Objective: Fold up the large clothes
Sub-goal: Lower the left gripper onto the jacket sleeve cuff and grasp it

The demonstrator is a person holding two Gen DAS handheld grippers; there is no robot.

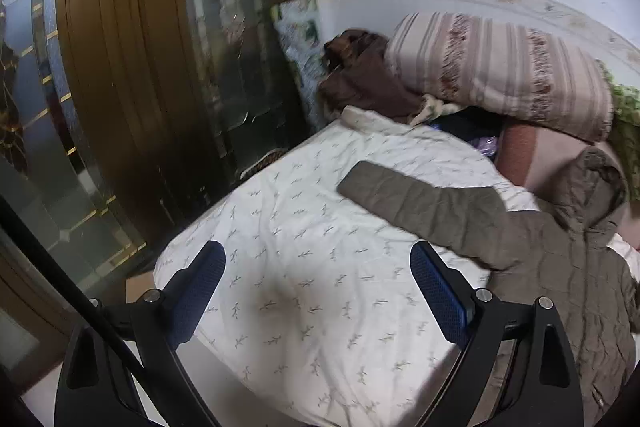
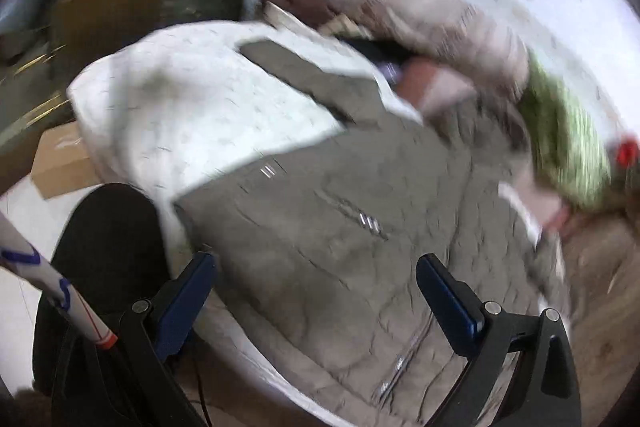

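- Jacket (image 1: 560, 267) is lying spread on the white bedsheet (image 1: 320, 267), sleeve (image 1: 420, 199) stretched out leftward (nothing folded yet).
- Left gripper (image 1: 318, 267) is hovering released over bare sheet.
- Right gripper (image 2: 316, 279) is hovering released over the jacket body; the sleeve probably needs grasping next.

- The left gripper (image 1: 318, 267) has its jaws spread wide, with nothing between the blue pads (image 1: 438, 293).
- It is tipped downward toward the white bedspread (image 1: 304, 235), hanging above it near the bed's corner, and neither finger touches the cloth.
- The right gripper (image 2: 316, 279) also stands with its jaws wide apart, its fingers framing the grey-brown jacket (image 2: 340, 211) that lies on the bedspread.
- The right wrist view is smeared, so contact is hard to judge; the pads seem to hang above the jacket rather than press on it.
- The right gripper points steeply down, over the jacket's lower body.
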